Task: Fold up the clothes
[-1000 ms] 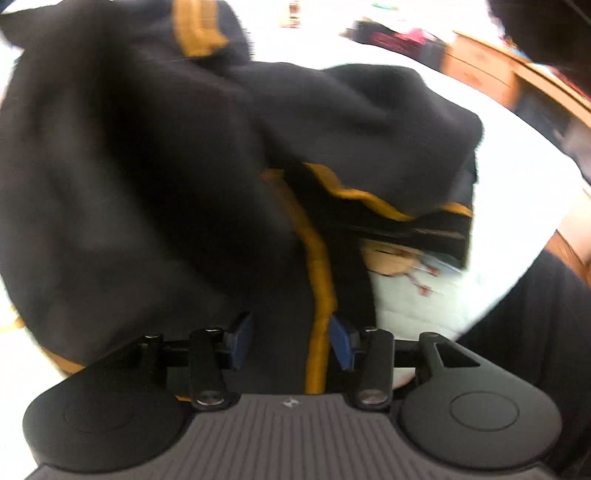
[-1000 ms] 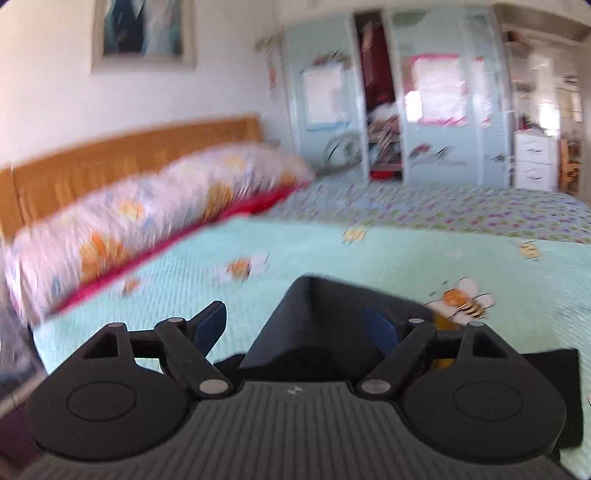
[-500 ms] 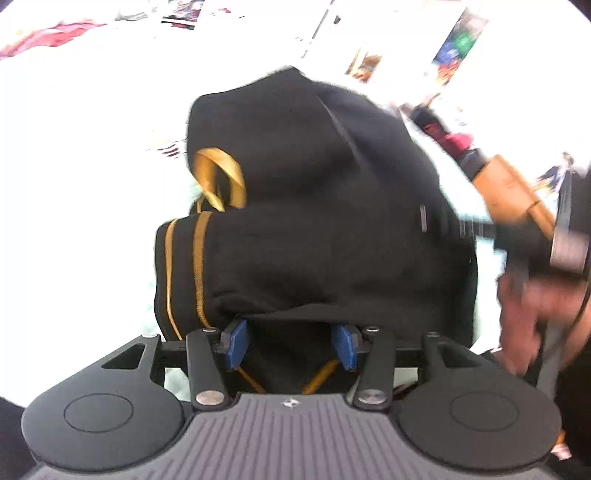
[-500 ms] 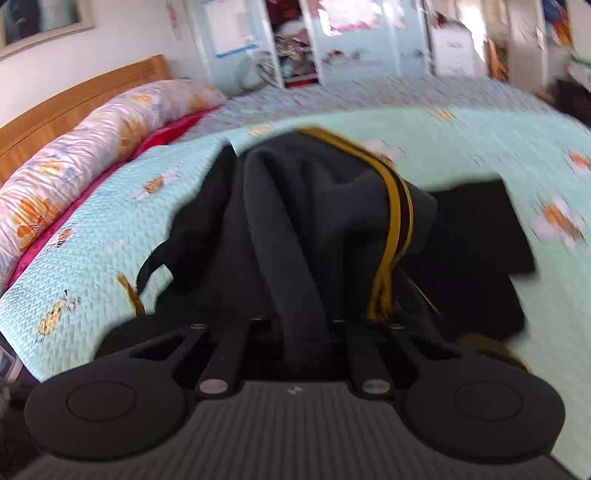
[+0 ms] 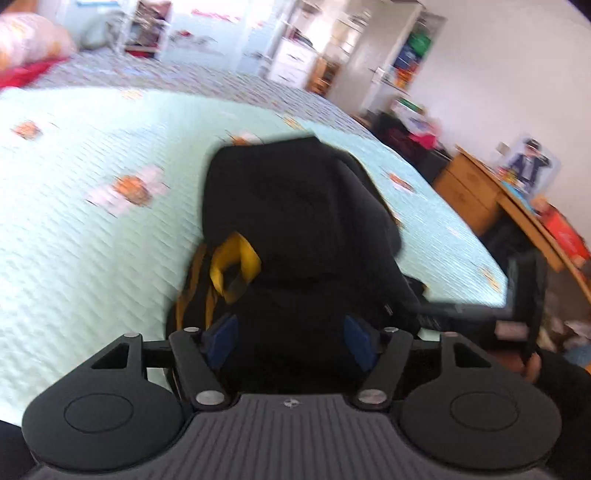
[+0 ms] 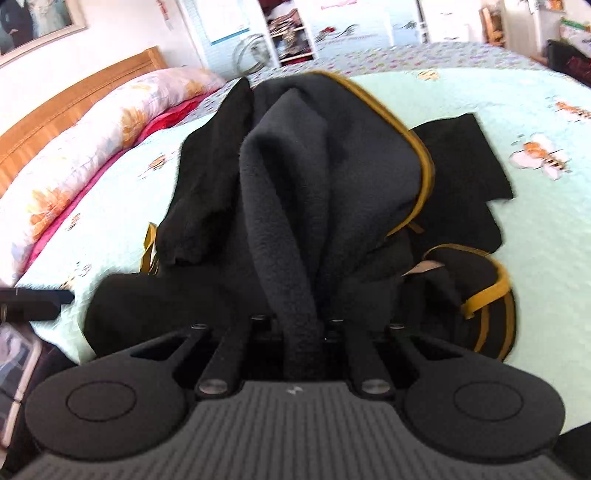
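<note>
A black fleece garment (image 5: pixel 303 221) with yellow trim (image 5: pixel 234 266) is bunched up on the pale green bedspread (image 5: pixel 92 221). My left gripper (image 5: pixel 291 341) sits at its near end. Its jaws are opening, and black cloth lies between the blue pads (image 5: pixel 221 339) with no clear squeeze. In the right wrist view the garment (image 6: pixel 314 166) rises in a heap with a yellow-edged hem on its right side. My right gripper (image 6: pixel 301 325) is shut on a thick fold of grey-black fleece that runs down between its fingers.
A flowered pillow (image 6: pixel 92 147) and wooden headboard (image 6: pixel 74 99) line the bed's left side. A wooden desk (image 5: pixel 498 206) with boxes stands past the bed's right edge. Wardrobes (image 6: pixel 332 22) fill the far wall. A blurred dark tool and a hand (image 5: pixel 532 365) show at the right.
The right gripper went from open to shut on the fleece fold and dropped closer to the heap. The left jaws have spread wider, and that view now shows more bed around the garment.
</note>
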Demonstrator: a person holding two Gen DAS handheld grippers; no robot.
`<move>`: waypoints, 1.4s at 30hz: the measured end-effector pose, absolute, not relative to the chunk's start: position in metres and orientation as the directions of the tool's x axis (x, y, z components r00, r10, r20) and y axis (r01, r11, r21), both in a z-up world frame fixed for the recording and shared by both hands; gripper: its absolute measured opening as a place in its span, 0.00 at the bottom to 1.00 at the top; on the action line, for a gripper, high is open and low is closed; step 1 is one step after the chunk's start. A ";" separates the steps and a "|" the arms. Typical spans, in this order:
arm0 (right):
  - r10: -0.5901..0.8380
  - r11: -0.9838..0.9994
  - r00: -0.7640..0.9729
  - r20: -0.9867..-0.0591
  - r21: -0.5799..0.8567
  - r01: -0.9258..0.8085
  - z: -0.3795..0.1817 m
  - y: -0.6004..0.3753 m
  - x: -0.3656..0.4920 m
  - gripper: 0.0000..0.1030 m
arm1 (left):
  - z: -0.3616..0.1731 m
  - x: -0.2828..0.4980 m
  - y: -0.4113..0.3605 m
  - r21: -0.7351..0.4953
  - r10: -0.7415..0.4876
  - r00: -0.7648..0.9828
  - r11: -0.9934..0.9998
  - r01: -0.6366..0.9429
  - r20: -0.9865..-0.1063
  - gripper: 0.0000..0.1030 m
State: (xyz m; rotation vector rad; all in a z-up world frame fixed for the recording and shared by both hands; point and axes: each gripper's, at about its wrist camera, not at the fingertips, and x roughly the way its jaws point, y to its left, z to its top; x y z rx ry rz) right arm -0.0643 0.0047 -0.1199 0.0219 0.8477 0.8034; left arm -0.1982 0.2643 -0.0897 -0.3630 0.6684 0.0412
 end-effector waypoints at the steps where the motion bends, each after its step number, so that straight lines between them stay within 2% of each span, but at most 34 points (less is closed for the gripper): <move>1: 0.647 0.702 0.382 -0.659 0.321 -0.635 -0.120 0.006 -0.065 0.12 | -0.083 -0.196 0.258 -0.282 -0.037 0.793 0.944 -0.173 -0.608 0.70; 2: 0.652 0.693 0.376 -0.658 0.318 -0.647 -0.119 0.007 -0.067 0.13 | -0.074 -0.189 0.250 -0.238 0.008 0.797 0.953 -0.190 -0.604 0.76; 4: 0.664 0.675 0.363 -0.654 0.316 -0.667 -0.118 0.007 -0.068 0.12 | -0.063 -0.167 0.245 -0.165 0.081 0.802 0.962 -0.219 -0.592 0.78; 6: 0.677 0.660 0.349 -0.648 0.325 -0.678 -0.117 0.005 -0.070 0.12 | -0.059 -0.138 0.242 -0.149 0.097 0.816 0.964 -0.219 -0.570 0.79; 8: 0.686 0.648 0.337 -0.645 0.332 -0.685 -0.115 0.003 -0.072 0.13 | -0.059 -0.110 0.246 -0.163 0.077 0.819 0.965 -0.204 -0.569 0.87; 10: 0.683 0.650 0.339 -0.647 0.328 -0.686 -0.114 0.002 -0.075 0.19 | -0.072 -0.073 0.242 -0.158 0.047 0.774 0.969 -0.188 -0.632 0.91; 12: 0.684 0.657 0.358 -0.635 0.323 -0.682 -0.107 -0.001 -0.078 0.19 | -0.103 -0.037 0.236 -0.134 0.014 0.668 0.976 -0.169 -0.744 0.89; 13: 0.693 0.656 0.374 -0.616 0.324 -0.682 -0.101 -0.008 -0.076 0.20 | -0.123 -0.028 0.233 -0.134 0.010 0.635 0.975 -0.180 -0.773 0.89; 16: 0.729 0.657 0.452 -0.514 0.338 -0.674 -0.071 -0.033 -0.071 0.24 | -0.148 -0.037 0.212 -0.085 0.040 0.641 0.983 -0.163 -0.766 0.85; 17: 0.728 0.669 0.492 -0.477 0.341 -0.660 -0.061 -0.040 -0.064 0.39 | -0.149 -0.045 0.206 -0.061 0.048 0.652 0.988 -0.144 -0.757 0.79; 18: 0.721 0.686 0.535 -0.441 0.344 -0.641 -0.051 -0.046 -0.056 0.64 | -0.146 -0.054 0.203 -0.047 0.049 0.659 0.991 -0.127 -0.751 0.76; 20: 0.685 0.728 0.620 -0.382 0.352 -0.588 -0.037 -0.044 -0.030 0.86 | -0.142 -0.072 0.198 -0.040 0.033 0.670 0.995 -0.092 -0.741 0.65; 22: 0.685 0.728 0.618 -0.385 0.365 -0.580 -0.036 -0.027 0.007 0.86 | -0.141 -0.086 0.198 -0.054 0.002 0.668 0.996 -0.064 -0.744 0.61; 25: 0.652 0.756 0.562 -0.510 0.373 -0.538 -0.060 0.022 0.064 0.85 | -0.146 -0.097 0.206 -0.077 -0.014 0.670 0.995 -0.065 -0.742 0.60; 26: 0.651 0.754 0.521 -0.552 0.393 -0.526 -0.073 0.036 0.078 0.77 | -0.144 -0.101 0.210 -0.100 -0.023 0.676 0.992 -0.076 -0.736 0.59; 27: 0.679 0.727 0.449 -0.582 0.442 -0.526 -0.086 0.048 0.086 0.34 | -0.139 -0.106 0.216 -0.131 -0.032 0.685 0.987 -0.093 -0.728 0.59; 28: 0.703 0.697 0.380 -0.601 0.477 -0.536 -0.096 0.058 0.086 0.23 | -0.131 -0.111 0.223 -0.165 -0.040 0.698 0.980 -0.113 -0.715 0.59; 31: 0.730 0.634 0.342 -0.592 0.400 -0.662 -0.098 0.072 0.034 0.20 | -0.099 -0.134 0.250 -0.276 -0.040 0.778 0.945 -0.174 -0.627 0.63; 35: 0.781 0.515 0.263 -0.567 0.346 -0.784 -0.102 0.061 -0.040 0.18 | -0.059 -0.146 0.273 -0.372 -0.032 0.843 0.906 -0.202 -0.537 0.78; 39: 0.767 0.433 0.240 -0.595 0.206 -0.877 -0.108 0.064 -0.097 0.18 | -0.053 -0.115 0.245 -0.340 -0.087 0.803 0.929 -0.149 -0.589 0.84; 42: 0.780 0.344 0.191 -0.596 0.153 -0.926 -0.104 0.072 -0.118 0.18 | -0.076 -0.082 0.209 -0.167 0.009 0.713 0.970 -0.177 -0.701 0.88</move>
